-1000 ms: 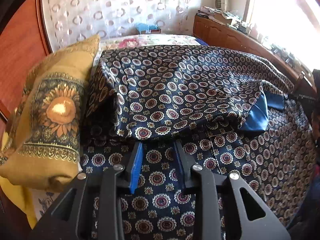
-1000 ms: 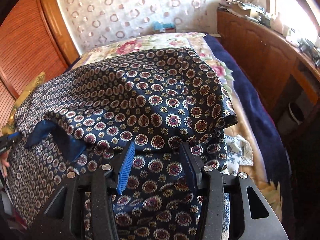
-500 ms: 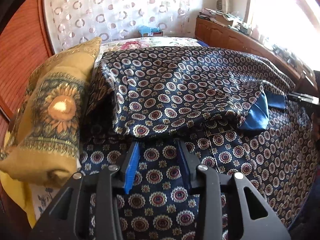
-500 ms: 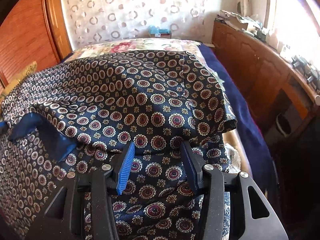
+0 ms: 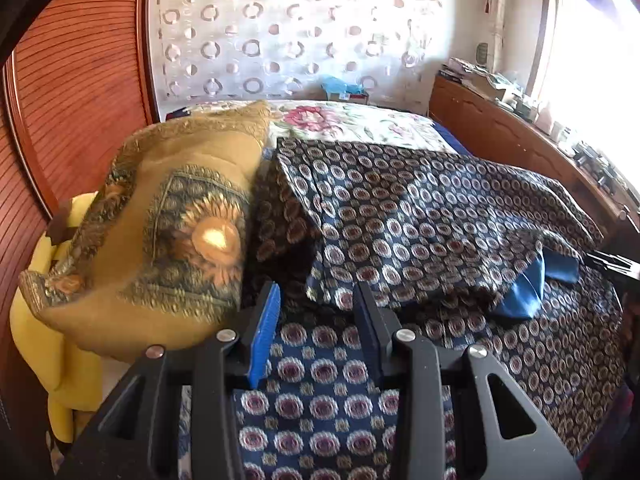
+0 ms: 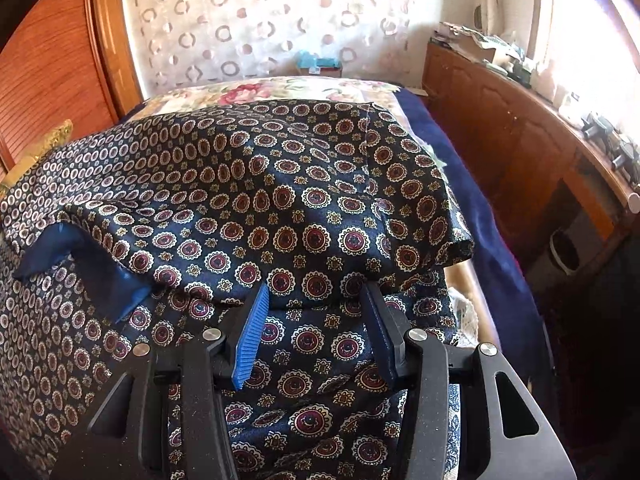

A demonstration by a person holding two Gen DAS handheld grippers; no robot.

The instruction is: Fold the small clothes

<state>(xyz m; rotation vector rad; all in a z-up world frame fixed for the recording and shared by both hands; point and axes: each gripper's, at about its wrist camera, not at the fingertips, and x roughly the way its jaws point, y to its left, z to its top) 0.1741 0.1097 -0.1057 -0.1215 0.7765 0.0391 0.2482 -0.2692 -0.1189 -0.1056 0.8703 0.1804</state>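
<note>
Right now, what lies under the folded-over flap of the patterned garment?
Under the flap lies the patterned garment's own lower layer, with plain blue lining peeking out. Anything deeper is covered.

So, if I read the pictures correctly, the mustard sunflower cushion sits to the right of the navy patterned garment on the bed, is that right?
Not quite: the mustard sunflower cushion sits to the left of the navy patterned garment, not the right. The left wrist view shows it against the garment's left edge on the bed.

Pale wallpaper (image 5: 280, 40) with ring shapes backs the bed's floral cover (image 5: 360, 124), a slatted wooden door (image 5: 76, 100) stands on the left, and a cluttered wooden sideboard (image 6: 500, 120) runs beneath the sunlit window (image 5: 592, 48).
</note>
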